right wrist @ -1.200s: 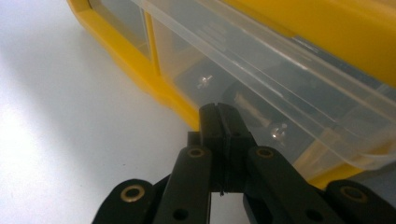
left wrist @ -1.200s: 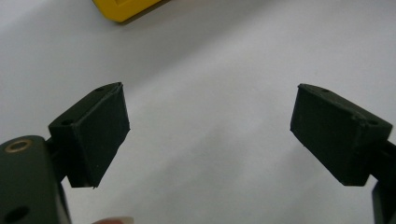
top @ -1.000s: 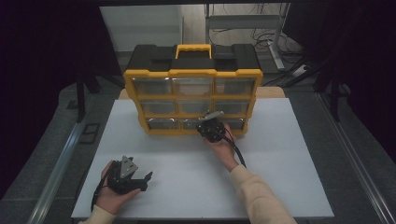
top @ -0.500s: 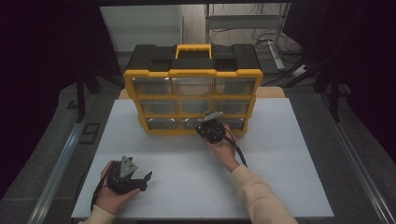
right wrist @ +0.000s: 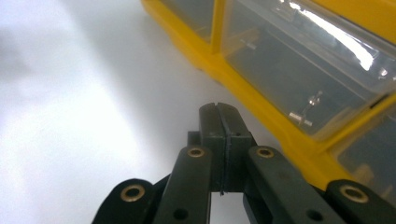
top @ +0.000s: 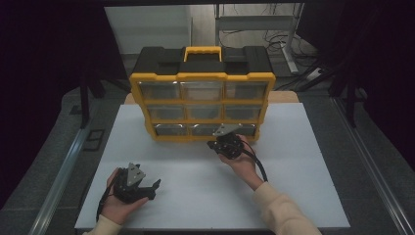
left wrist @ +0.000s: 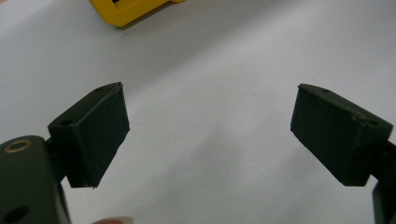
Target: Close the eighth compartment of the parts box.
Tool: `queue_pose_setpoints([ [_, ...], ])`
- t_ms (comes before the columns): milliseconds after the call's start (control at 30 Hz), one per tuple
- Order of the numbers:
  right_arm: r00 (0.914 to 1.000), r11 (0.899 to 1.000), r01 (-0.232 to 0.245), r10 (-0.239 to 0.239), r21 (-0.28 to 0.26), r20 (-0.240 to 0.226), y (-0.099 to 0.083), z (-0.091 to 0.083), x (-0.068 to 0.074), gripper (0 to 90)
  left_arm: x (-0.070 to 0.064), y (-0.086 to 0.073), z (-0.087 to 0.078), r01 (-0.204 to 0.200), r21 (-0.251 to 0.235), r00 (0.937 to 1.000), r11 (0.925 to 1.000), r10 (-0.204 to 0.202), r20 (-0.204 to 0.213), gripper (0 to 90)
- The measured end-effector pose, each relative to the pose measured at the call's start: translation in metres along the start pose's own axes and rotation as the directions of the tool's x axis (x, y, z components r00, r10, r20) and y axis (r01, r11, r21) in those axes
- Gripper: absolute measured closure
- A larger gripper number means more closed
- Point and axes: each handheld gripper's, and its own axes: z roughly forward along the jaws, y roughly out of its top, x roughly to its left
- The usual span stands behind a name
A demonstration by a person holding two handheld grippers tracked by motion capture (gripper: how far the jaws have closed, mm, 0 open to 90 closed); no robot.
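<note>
White table (top: pixel 313 191), perhaps cables (top: pixel 254 22) behind

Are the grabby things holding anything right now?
No. The left hand-held gripper is wide open over the bare table. The right hand-held gripper is shut on nothing beside the yellow drawer box.

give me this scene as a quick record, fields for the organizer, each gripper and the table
organizer: yellow and black drawer organizer, upright at the table's far side, clear drawers facing the person
right gripper: right gripper, jaws shut, empty, just in front of the bottom drawer row
left gripper: left gripper, jaws wide open, empty, near the table's front left
table: white table
</note>
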Motion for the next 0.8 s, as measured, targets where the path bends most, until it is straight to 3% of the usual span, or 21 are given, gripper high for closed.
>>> queue_pose_setpoints([
  [200,0.9992,1.0,-0.016,0.015,-0.025,-0.037,-0.009,-0.023,0.0,85.9,0.0,-0.001,-0.001,0.002,-0.003,1.0,1.0,-0.002,0.007,12.0],
  [333,0.9983,0.998,-0.047,0.045,-0.036,-0.038,-0.014,-0.035,-0.001,52.5,0.001,-0.002,0.0,0.001,-0.003,0.9999,1.0,-0.001,0.011,12.0],
  [400,0.9964,0.997,-0.071,0.069,-0.043,-0.05,-0.018,-0.042,0.0,44.0,0.001,-0.002,0.0,-0.002,-0.005,0.9999,1.0,0.002,0.01,12.0],
  [567,0.9899,0.992,-0.114,0.109,-0.052,-0.091,-0.033,-0.056,0.0,38.3,0.001,-0.003,-0.001,0.002,-0.004,0.9999,1.0,-0.002,0.017,12.1],
  [800,0.9883,0.991,-0.121,0.115,-0.052,-0.1,-0.051,-0.074,0.001,33.1,-0.001,-0.003,0.0,0.0,-0.008,0.9996,1.0,0.0,0.027,12.1],
])
